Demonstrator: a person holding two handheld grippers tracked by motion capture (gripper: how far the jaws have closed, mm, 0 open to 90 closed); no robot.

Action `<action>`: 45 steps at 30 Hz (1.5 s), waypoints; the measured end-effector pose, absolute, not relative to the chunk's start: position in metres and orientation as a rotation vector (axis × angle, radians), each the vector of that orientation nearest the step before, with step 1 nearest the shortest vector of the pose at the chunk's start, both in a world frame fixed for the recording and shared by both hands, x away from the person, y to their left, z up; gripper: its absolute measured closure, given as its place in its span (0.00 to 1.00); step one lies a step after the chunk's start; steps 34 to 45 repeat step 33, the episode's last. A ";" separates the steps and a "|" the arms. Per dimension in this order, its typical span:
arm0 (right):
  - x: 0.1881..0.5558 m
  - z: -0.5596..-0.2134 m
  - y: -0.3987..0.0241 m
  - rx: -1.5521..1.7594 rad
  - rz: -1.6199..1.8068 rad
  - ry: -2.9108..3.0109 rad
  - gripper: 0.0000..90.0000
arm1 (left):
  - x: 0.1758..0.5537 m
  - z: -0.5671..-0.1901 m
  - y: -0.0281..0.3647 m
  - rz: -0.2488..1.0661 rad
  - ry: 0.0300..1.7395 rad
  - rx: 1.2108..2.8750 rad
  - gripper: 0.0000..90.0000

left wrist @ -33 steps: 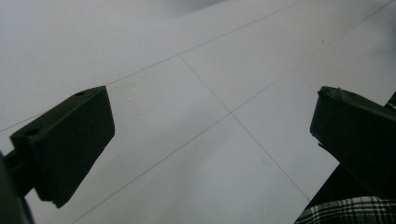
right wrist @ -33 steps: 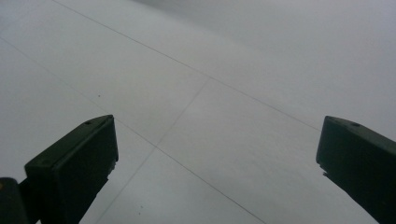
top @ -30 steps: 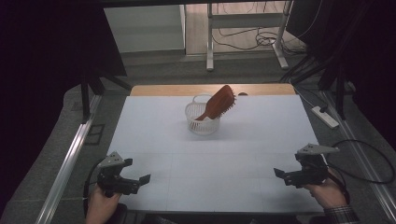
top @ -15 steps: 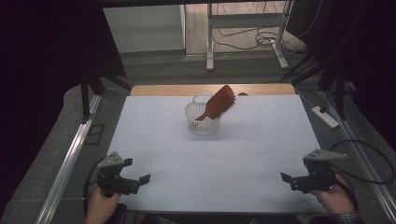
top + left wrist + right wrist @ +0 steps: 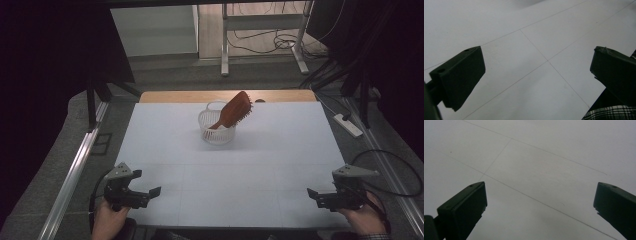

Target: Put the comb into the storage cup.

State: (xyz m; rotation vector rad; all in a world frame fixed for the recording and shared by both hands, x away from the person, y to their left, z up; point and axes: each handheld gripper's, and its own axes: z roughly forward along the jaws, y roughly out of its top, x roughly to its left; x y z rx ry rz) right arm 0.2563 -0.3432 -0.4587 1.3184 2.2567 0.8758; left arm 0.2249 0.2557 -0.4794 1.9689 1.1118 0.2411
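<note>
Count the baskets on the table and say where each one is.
1. A white basket stands at the far middle of the table, with a brown hairbrush leaning in it, head up and out over the rim. Nothing seems to hide another.

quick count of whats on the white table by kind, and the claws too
white round plastic mesh basket: 1
reddish-brown wooden hairbrush, leaning in the basket with its head sticking out over the rim: 1
hand-held black claws, left claw and right claw, both open and empty at the near edge: 2
total: 4
</note>
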 end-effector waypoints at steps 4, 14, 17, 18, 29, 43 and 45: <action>0.254 -0.460 -0.345 1.330 0.871 2.247 0.00 | 0.225 -0.479 0.256 0.242 1.112 1.969 0.00; 0.250 -0.460 -0.350 1.356 0.857 2.218 0.00 | 0.225 -0.479 0.256 0.243 1.112 1.970 0.00; 0.249 -0.459 -0.350 1.360 0.846 2.213 0.00 | 0.225 -0.479 0.255 0.245 1.112 1.972 0.00; 0.249 -0.459 -0.350 1.359 0.843 2.214 0.00 | 0.225 -0.479 0.255 0.245 1.112 1.972 0.00; 0.245 -0.458 -0.351 1.370 0.792 2.223 0.00 | 0.225 -0.480 0.255 0.246 1.113 1.975 0.00; 0.246 -0.459 -0.351 1.369 0.783 2.231 0.00 | 0.226 -0.479 0.255 0.243 1.114 1.974 0.00; 0.246 -0.459 -0.351 1.369 0.783 2.231 0.00 | 0.226 -0.479 0.255 0.243 1.114 1.974 0.00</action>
